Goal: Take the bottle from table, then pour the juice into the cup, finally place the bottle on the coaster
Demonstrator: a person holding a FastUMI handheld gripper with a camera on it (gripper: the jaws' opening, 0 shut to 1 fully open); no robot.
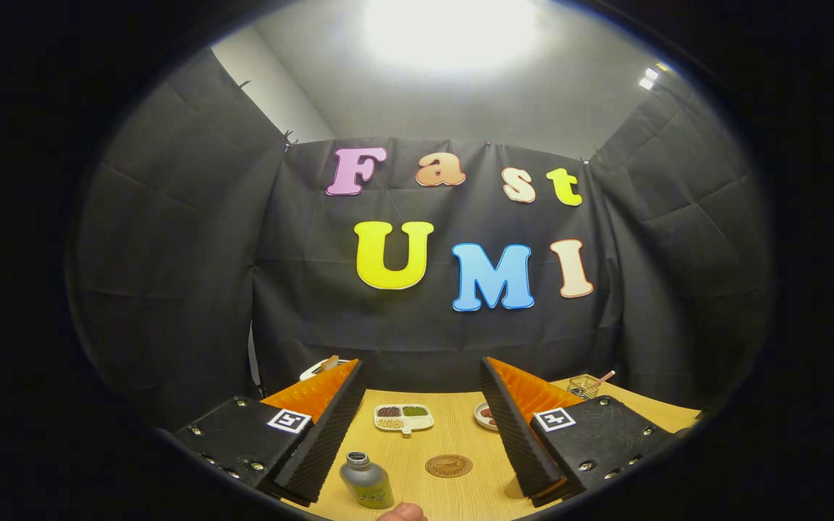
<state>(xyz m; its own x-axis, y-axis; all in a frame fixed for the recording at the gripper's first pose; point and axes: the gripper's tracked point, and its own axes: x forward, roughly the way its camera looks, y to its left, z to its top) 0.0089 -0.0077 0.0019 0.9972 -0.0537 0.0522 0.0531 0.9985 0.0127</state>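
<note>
Black-draped booth with a wooden tabletop (453, 434). The tongs (417, 470) are spread wide with nothing in them, probably lining up for the grab. The bottle (367, 479) stands upright near the left finger, with the coaster (449, 465) just to its right, presumably parked close for the final set-down.

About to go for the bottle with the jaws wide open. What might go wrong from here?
1. The bottle stands upright, nearer one finger of the open gripper than the other; an off-centre approach could tip it.
2. The coaster lies just beside the bottle and could get nudged out of place.
3. Something partly seen at the table's near edge, maybe a fingertip, sits close to the bottle.
</note>
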